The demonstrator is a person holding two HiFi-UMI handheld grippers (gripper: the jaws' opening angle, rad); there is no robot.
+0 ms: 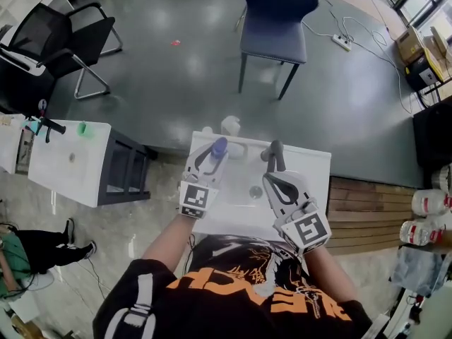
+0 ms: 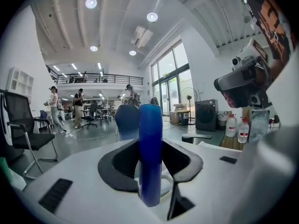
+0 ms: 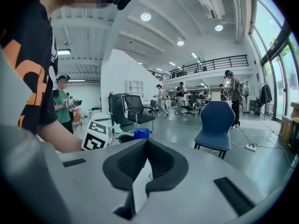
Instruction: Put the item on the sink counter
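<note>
Blue cylinder (image 2: 150,153), the item for the counter, stands upright between the jaws of my left gripper (image 1: 214,159). The jaws are partly closed and their dark pads press on its lower body, so its rounded top rises well clear of them. It looks like smooth, stiff plastic, probably light and not fragile. I judge that the glossy round wall could slip or swivel in the pads. A hold low on the body, as it is now, seems best, since it keeps the base free to meet the surface first.

My right gripper (image 3: 147,143) has its tips brought together with nothing between them.

Both tools hang over the white sink counter (image 1: 311,162). The item is above the left part of the basin, near the drain (image 1: 256,191), and not yet on the flat rim. At the back stand a dark faucet (image 1: 274,154) and a small white object (image 1: 230,124). Beyond them, a blue chair (image 1: 275,20) sits on the grey floor.
</note>
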